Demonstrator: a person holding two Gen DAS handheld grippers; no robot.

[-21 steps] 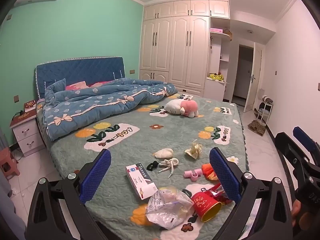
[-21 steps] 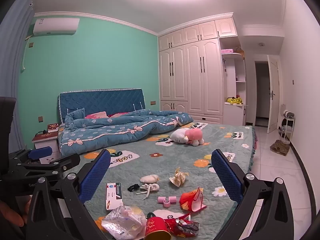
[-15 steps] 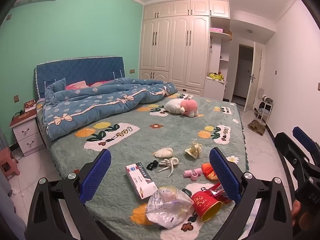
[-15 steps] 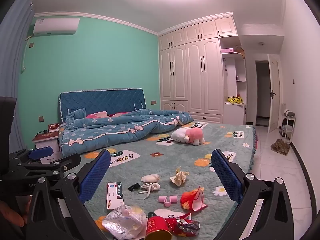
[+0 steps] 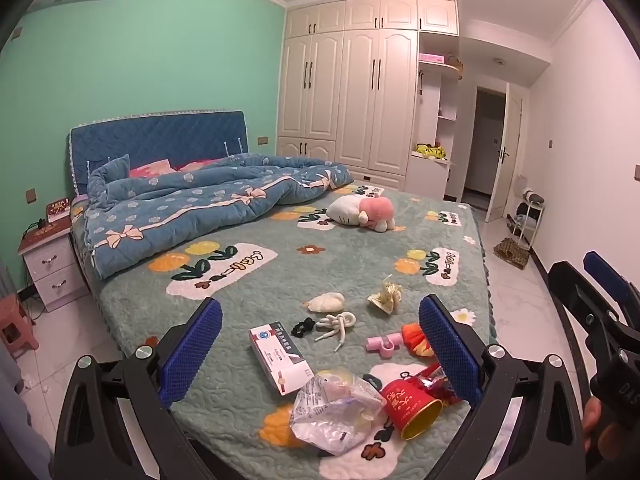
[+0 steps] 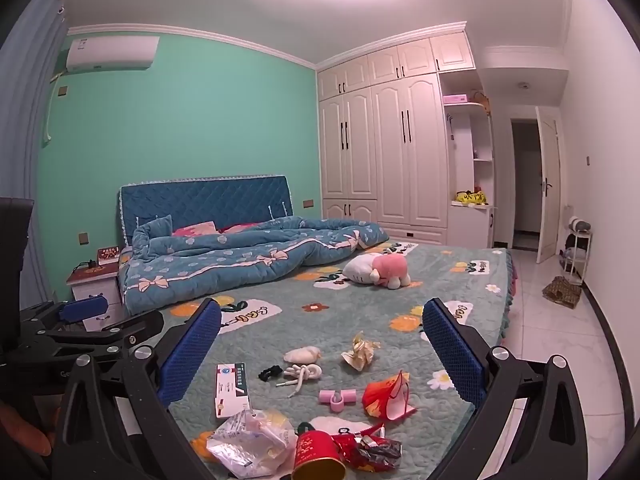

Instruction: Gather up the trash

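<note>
Trash lies at the near end of the bed (image 5: 280,280): a clear crumpled plastic bag (image 5: 334,414), a red paper cup (image 5: 408,408) on its side, a red wrapper (image 6: 374,448), a white carton (image 5: 280,350), a gold crumpled wrapper (image 5: 386,294), a white wad (image 5: 326,302), a white cord (image 5: 336,324), a black hair tie (image 5: 303,326), a pink plastic piece (image 5: 384,344) and an orange-red bag (image 6: 390,400). My left gripper (image 5: 320,356) is open and empty above the bed's near edge. My right gripper (image 6: 322,354) is open and empty, beside it.
A plush toy (image 5: 362,210) and a bunched blue quilt (image 5: 200,204) lie farther up the bed. A nightstand (image 5: 50,264) stands at left, a white wardrobe (image 5: 360,92) at the back, a small rack (image 5: 528,216) and a woven mat (image 5: 512,252) by the right wall.
The right wrist view has shifted slightly, the trash sitting a little lower and nearer. The left gripper has hardly moved. Both stay open.
</note>
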